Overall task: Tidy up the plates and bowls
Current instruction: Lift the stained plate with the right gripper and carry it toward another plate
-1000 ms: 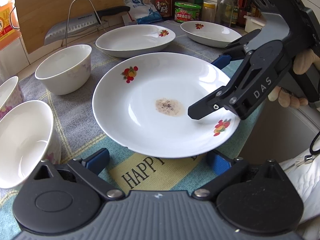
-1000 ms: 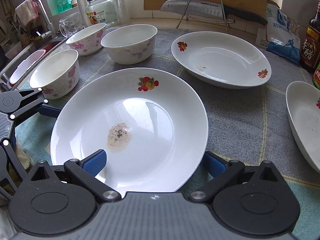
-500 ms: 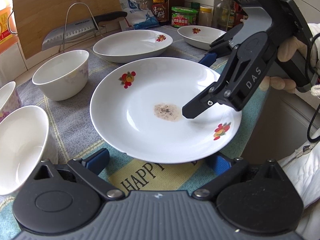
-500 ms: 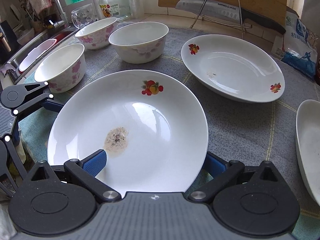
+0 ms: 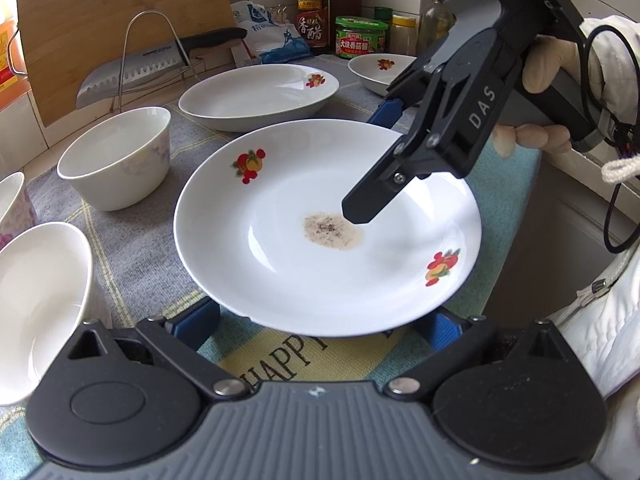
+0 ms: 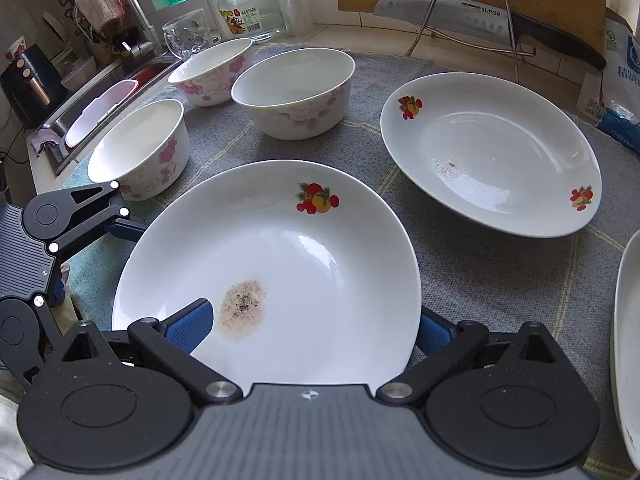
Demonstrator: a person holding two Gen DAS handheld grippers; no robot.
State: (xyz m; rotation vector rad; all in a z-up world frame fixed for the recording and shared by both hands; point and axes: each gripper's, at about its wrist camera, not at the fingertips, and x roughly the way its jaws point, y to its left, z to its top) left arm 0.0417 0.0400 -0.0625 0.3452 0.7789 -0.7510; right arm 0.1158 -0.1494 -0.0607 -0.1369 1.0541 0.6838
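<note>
Grey checked cloth covers the kitchen counter. At its centre sits a white round ceramic plate with fruit prints, a speckled brown smear in its well. Another matching white plate lies at two o'clock, three white floral bowls at eleven. The right gripper straddles the near plate's rim, one finger above, one below, clamped or not I cannot tell. The left gripper is spread wide under its edge.

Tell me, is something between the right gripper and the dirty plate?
No. The right gripper already straddles the near rim of the dirty plate, one finger over it and one below; nothing visible lies between.
</note>
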